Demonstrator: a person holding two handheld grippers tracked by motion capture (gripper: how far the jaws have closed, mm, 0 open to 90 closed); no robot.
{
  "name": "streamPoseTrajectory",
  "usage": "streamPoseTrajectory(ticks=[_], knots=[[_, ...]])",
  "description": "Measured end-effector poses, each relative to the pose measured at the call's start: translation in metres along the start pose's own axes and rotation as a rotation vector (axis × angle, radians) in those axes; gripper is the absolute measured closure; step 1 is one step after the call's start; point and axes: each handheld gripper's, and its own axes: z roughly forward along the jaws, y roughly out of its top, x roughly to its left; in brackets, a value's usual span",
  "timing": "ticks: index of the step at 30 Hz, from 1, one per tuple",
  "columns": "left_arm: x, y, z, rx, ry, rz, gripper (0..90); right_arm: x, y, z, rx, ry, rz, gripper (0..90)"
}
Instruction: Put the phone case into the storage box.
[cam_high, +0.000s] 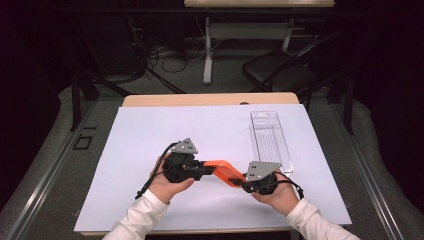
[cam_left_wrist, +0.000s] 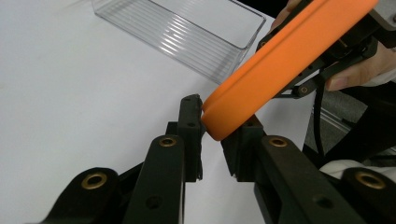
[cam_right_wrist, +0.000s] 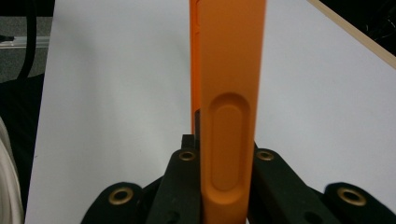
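A dim room with cables and a dark chair lies behind a wooden table (cam_high: 210, 99) covered by a white sheet (cam_high: 150, 150).

At the sheet's near middle, the left gripper (cam_high: 201, 169) and the right gripper (cam_high: 241, 182) face each other, each in one of the person's hands, with an orange case (cam_high: 223, 170) spanning the gap between them. In the left gripper view the jaws are drawn in on the case's rounded end (cam_left_wrist: 233, 119), which sits between the two pads; the right-hand pad meets it, the left-hand pad stands right at its edge. In the right gripper view the jaws are clamped on the case's other end (cam_right_wrist: 229, 154), the orange body running straight up toward twelve o'clock, an oval recess on its face.

Seen from above, the case hangs just over the sheet, tilted, its right end lower. A clear plastic tray (cam_high: 270, 140) lies at about two o'clock from the case, lengthwise away from the person, near the right gripper but apart from it.
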Motion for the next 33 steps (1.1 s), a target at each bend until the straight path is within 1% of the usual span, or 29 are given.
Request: streamPoseTrajectory(ticks=[1, 3, 5, 8, 13, 19, 23, 25, 33], knots=[[0.0003, -0.0003, -0.0001, -0.004, -0.003, -0.005, 77.9, 0.0003, 0.0000, 0.0001, -0.002, 0.001, 0.000, 87.4], [-0.0004, -0.0005, -0.0002, -0.010, 0.005, -0.020, 78.0, 0.0004, 0.0002, 0.0004, -0.005, 0.000, -0.001, 87.4], [-0.0012, -0.0003, -0.0001, -0.010, 0.011, -0.031, 77.9, 0.0003, 0.0003, 0.0008, -0.007, 0.002, -0.002, 87.4], [-0.0014, -0.0005, 0.0001, -0.008, 0.010, -0.052, 78.3, 0.0000, 0.0002, 0.0008, -0.006, 0.002, 0.000, 87.4], [-0.0005, 0.0000, 0.0003, -0.002, -0.002, -0.110, 79.0, 0.0000, -0.0002, 0.0013, -0.003, 0.004, 0.003, 87.3], [0.0011, 0.0007, 0.0004, 0.003, -0.004, -0.131, 79.5, 0.0000, -0.0005, 0.0021, -0.005, 0.006, 0.007, 87.2], [0.0022, 0.0017, 0.0005, 0.015, -0.018, -0.169, 79.7, 0.0001, -0.0004, 0.0022, -0.004, 0.010, 0.007, 87.2], [0.0027, 0.0024, 0.0007, 0.019, -0.019, -0.179, 79.7, 0.0000, -0.0006, 0.0022, -0.003, 0.012, 0.013, 87.1], [0.0035, 0.0051, 0.0016, 0.021, -0.016, -0.209, 79.9, -0.0013, -0.0004, 0.0019, -0.004, 0.016, 0.031, 87.0]])
